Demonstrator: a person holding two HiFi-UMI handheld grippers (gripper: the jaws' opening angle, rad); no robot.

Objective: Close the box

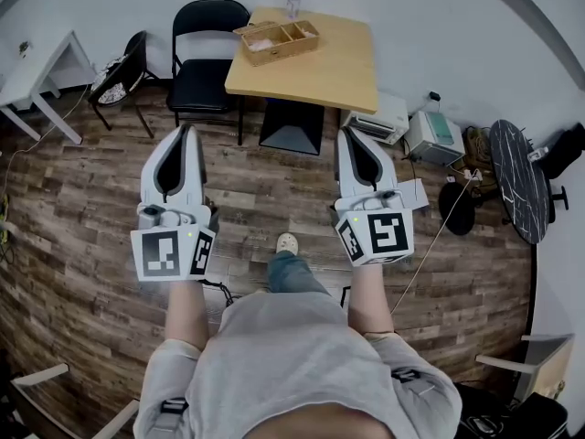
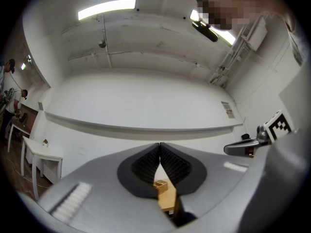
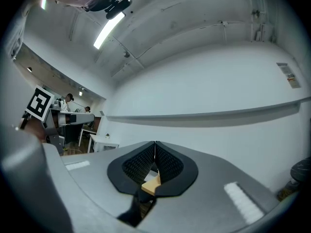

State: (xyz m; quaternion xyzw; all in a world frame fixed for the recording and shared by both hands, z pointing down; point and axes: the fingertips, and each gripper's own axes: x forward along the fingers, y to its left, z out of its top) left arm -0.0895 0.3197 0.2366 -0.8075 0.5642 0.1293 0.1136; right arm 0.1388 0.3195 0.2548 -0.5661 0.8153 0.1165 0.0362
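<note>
Box (image 1: 276, 40) is an open wooden one with compartments, sitting on the tan table (image 1: 315, 76) up at 12 o'clock, with its long axis running roughly 8 to 2. The left gripper (image 1: 186, 132) is clamped shut on nothing and has the box at its 1 o'clock. A black folding chair (image 1: 206, 53) stands just left of the table. The right gripper (image 1: 345, 133), also pinched closed and empty, has the box at 11 and looks marginally nearer. Only floor (image 1: 274, 181) lies between, imo.

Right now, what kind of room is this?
Probably a plain office or workroom, not a home. A wooden table holds a wooden box with compartments, a white desk stands at the left wall, and white printer-like machines sit on the floor by the wall.
</note>
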